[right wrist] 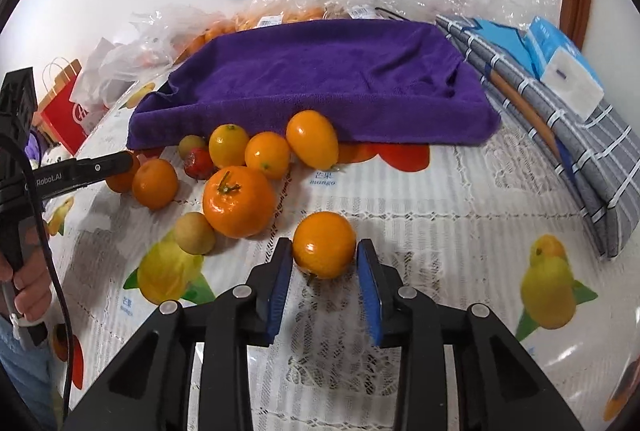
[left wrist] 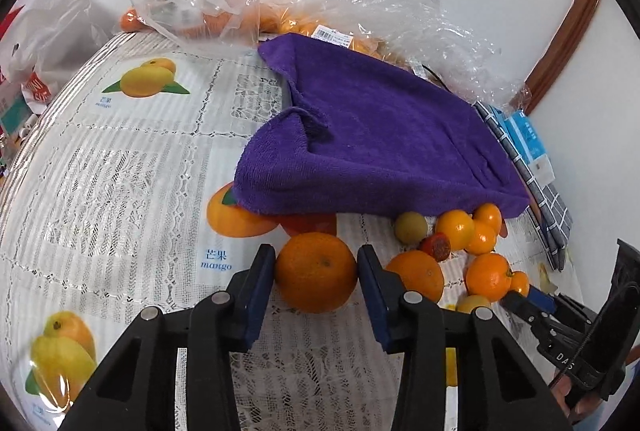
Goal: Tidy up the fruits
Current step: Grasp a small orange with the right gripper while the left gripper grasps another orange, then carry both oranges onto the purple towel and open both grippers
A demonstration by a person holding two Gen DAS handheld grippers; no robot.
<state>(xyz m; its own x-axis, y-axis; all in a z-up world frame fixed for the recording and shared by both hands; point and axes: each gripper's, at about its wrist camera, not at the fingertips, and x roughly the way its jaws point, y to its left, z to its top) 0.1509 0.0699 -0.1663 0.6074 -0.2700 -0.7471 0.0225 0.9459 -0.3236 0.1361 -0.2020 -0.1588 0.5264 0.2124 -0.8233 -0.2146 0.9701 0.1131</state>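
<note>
Right gripper [right wrist: 324, 263]: blue pads clamped on small orange [right wrist: 324, 245]; loose citrus pile [right wrist: 240, 167] beside purple towel [right wrist: 320, 79]; fruit-print tablecloth [right wrist: 460, 231].

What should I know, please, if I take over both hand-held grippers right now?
Left hand-held gripper: shut on a large orange resting on the tablecloth.
Right hand-held gripper: shut on a small orange, also on the cloth.
Remaining fruit lies loose in front of the purple towel.
Done: two pieces gripped, neither visibly lifted.
Left: place both, then sort the loose pile.
</note>
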